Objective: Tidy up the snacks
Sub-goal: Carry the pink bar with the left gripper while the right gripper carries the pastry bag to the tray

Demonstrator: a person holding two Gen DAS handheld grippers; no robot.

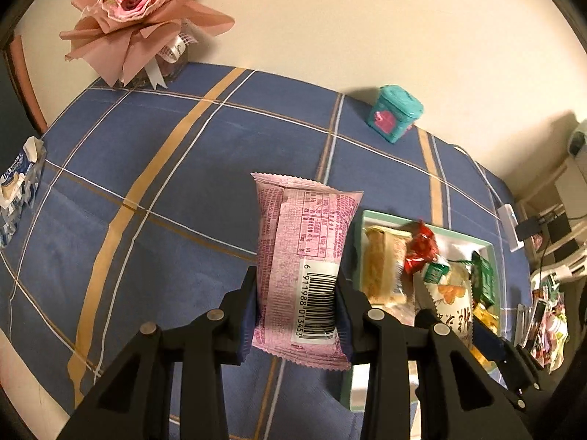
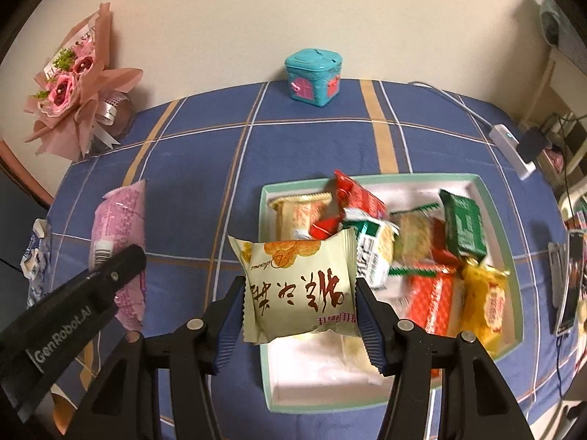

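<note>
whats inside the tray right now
The tray holds loose wrapped snacks: a beige packet, red, green, orange and yellow ones. Its near left part is covered by the cream packet in the right hand-held gripper.

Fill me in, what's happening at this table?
A person is sorting snacks with two handheld grippers. The left gripper is shut on a pink snack packet; the right gripper is shut on a cream pastry packet. Both are held above the blue checked tablecloth, beside a green-rimmed tray of mixed snacks.
</note>
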